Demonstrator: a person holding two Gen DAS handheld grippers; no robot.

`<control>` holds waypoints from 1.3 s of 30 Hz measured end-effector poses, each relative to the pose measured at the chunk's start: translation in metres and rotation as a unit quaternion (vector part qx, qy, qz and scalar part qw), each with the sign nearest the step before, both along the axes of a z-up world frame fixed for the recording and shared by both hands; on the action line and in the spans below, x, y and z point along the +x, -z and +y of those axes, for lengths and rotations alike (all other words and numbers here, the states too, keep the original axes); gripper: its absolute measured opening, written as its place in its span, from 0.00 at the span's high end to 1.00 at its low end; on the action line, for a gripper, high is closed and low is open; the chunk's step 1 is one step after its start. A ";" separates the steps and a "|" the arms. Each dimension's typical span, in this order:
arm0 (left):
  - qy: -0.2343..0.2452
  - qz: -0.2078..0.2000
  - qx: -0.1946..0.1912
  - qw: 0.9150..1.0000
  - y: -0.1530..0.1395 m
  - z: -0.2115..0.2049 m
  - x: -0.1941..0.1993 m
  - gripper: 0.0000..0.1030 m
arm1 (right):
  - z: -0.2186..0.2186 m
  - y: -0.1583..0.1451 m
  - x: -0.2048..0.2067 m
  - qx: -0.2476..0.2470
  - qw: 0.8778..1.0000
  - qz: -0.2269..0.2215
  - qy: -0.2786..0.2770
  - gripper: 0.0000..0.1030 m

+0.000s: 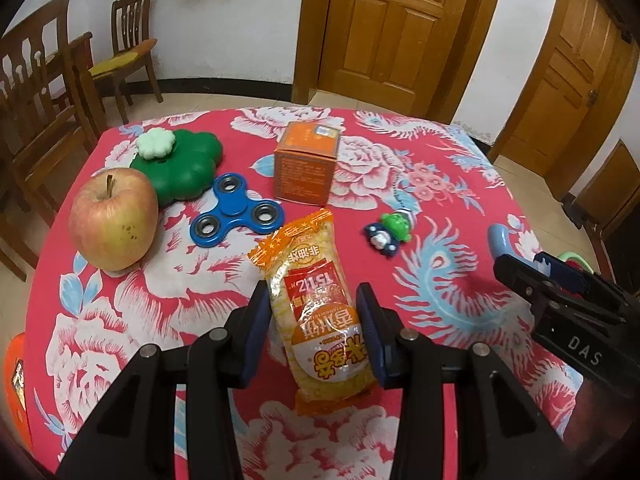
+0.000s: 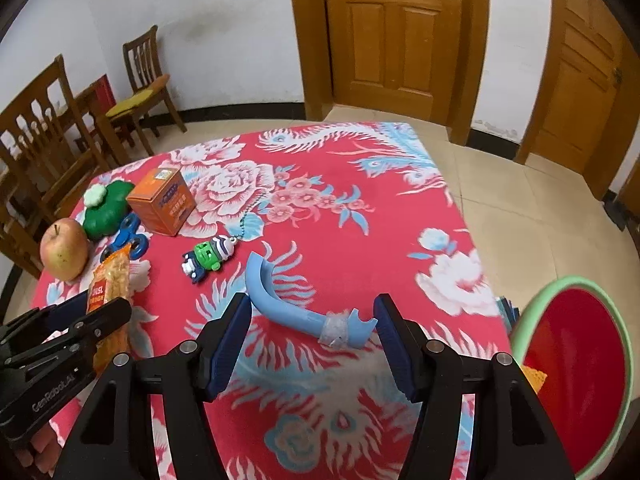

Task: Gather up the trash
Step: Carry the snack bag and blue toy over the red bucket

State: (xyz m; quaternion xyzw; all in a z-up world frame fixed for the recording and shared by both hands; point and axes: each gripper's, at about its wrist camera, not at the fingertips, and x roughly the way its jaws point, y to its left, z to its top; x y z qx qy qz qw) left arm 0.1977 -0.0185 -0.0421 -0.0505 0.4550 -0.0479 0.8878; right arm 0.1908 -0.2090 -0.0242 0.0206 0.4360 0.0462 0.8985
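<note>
Snack packet (image 1: 320, 304) sits between the left tongs (image 1: 316, 332), low in the middle of the left wrist view, its long axis running away from the camera up the frame, along the fingers. The blue pads (image 1: 256, 328) appear to press its two long sides, so I judge these tongs clamped on it, though whether it is clear of the tabletop (image 1: 440, 168) cannot be told.

In the right wrist view the right tongs (image 2: 314, 344) stand apart with nothing gripped. A curved blue piece (image 2: 280, 304) with a taped end lies on the cloth just beyond them, its long axis slanting from upper left to lower right across the gap, its broken end near the right pad. The right hand is plainly the nearer one for it.

The bin (image 2: 624, 364), green-rimmed and red inside, shows at the lower right edge of that view, off the tabletop's corner, so the packet likely has to travel rightward across the frame to reach it.

Apple (image 1: 114, 220), spinner (image 1: 236, 210), orange box (image 1: 308, 164), green toy (image 1: 184, 160) and a small keychain figure (image 1: 386, 232) lie further up the tabletop, apart from both tongs.
</note>
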 end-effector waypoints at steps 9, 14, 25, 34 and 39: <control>0.019 -0.013 0.002 1.000 -0.015 -0.017 -0.015 0.58 | -0.021 -0.017 -0.033 0.018 0.999 -0.022 0.027 0.37; 0.031 -0.020 0.003 0.999 -0.023 -0.028 -0.023 0.58 | -0.035 -0.026 -0.051 0.028 0.998 -0.036 0.044 0.37; 0.074 -0.029 0.003 0.997 -0.035 -0.067 -0.040 0.58 | -0.087 -0.047 -0.099 0.037 0.991 -0.073 0.105 0.37; 0.115 -0.029 0.008 0.993 -0.039 -0.107 -0.048 0.58 | -0.133 -0.046 -0.125 0.043 0.983 -0.082 0.160 0.37; 0.139 -0.023 0.007 0.990 -0.038 -0.128 -0.050 0.58 | -0.156 -0.042 -0.134 0.047 0.978 -0.080 0.187 0.37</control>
